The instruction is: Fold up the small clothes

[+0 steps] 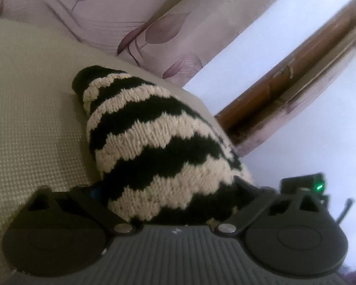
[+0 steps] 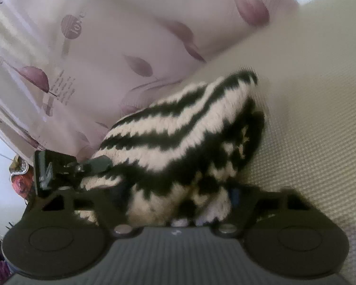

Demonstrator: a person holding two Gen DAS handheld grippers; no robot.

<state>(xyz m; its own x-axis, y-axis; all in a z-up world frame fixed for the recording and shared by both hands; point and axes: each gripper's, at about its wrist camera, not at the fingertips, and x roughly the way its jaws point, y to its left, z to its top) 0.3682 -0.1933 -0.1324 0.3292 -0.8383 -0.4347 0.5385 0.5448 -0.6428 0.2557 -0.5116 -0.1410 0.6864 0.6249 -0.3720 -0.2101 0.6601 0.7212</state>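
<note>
A black-and-cream zigzag-striped knitted garment (image 1: 154,142) fills the middle of the left wrist view, draped from my left gripper (image 1: 168,197) out over the beige textured surface (image 1: 30,123). My left gripper is shut on its near edge; the knit hides the fingertips. In the right wrist view the same garment (image 2: 185,137) hangs bunched from my right gripper (image 2: 178,201), which is shut on it, fingertips buried in the knit. The other gripper (image 2: 59,168) shows at the left, against the garment's edge.
A pale curtain or sheet with purple leaf print (image 1: 154,23) hangs behind the surface (image 2: 320,118). A brown wooden rail (image 1: 296,80) runs past the surface's edge. Coloured objects (image 2: 21,178) lie at the far left below.
</note>
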